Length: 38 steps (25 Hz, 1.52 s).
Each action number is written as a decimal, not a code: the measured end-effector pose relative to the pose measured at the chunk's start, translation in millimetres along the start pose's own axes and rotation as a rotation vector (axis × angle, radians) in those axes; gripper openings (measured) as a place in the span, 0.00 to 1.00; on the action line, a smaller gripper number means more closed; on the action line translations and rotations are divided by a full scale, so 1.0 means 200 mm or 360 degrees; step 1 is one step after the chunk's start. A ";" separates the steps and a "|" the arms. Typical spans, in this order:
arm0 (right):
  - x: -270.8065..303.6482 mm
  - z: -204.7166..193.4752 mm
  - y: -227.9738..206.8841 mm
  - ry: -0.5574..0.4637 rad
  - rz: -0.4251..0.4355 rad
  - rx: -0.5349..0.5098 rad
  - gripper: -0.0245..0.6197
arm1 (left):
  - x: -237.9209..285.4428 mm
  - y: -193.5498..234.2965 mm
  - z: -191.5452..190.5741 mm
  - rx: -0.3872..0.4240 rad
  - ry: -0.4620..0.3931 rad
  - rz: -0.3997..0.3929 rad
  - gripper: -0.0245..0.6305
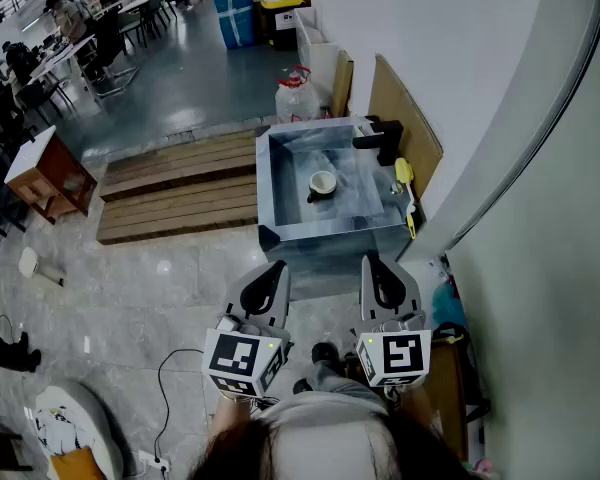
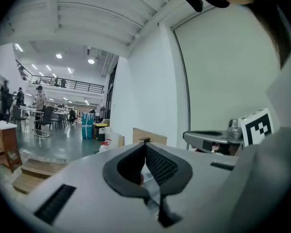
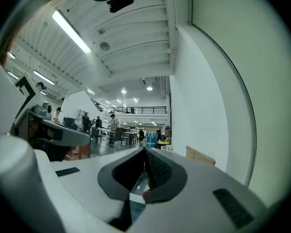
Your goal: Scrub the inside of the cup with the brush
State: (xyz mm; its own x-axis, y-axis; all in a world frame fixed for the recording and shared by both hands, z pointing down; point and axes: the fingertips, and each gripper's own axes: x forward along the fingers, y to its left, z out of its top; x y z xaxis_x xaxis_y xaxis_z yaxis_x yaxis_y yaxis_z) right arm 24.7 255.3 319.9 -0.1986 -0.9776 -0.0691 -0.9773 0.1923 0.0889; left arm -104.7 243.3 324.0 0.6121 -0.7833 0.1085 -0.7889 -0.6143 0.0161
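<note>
A white cup (image 1: 322, 183) lies in the steel sink (image 1: 280, 208) ahead of me. A yellow brush (image 1: 406, 183) rests on the sink's right rim, beside the black tap (image 1: 381, 135). My left gripper (image 1: 277, 267) and right gripper (image 1: 370, 260) hang side by side short of the sink's near edge, well apart from cup and brush. Both point forward with jaws shut and nothing between them. In the left gripper view the left gripper (image 2: 144, 142) shows its tips closed together; the right gripper (image 3: 144, 150) looks the same in its own view.
Wooden pallets (image 1: 175, 183) lie left of the sink. A plastic jug (image 1: 297, 95) and cardboard sheets (image 1: 403, 118) stand behind it against the white wall (image 1: 500, 118). A wooden stool (image 1: 46, 173) sits far left. Cables (image 1: 165, 398) run over the floor by my feet.
</note>
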 end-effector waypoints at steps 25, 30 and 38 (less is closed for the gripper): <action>0.29 -0.16 -0.36 0.0050 0.0070 0.0110 0.08 | 0.60 -0.04 -0.02 -0.0013 0.0082 0.0017 0.05; 0.31 -0.19 -0.42 0.0068 0.0024 0.0095 0.08 | 0.66 -0.06 -0.02 0.0013 0.0092 -0.0019 0.05; 0.40 -0.26 -0.49 0.0127 0.0000 0.0078 0.08 | 0.79 -0.02 -0.03 0.0011 0.0100 -0.0046 0.05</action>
State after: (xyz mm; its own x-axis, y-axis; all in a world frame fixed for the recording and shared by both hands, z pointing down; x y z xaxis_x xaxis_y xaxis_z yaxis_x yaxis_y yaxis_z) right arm 108.9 153.5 357.3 -0.1943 -0.9809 0.0108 -0.9801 0.1946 0.0400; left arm -5.2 122.7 347.5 0.6298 -0.7578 0.1703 -0.7704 -0.6374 0.0132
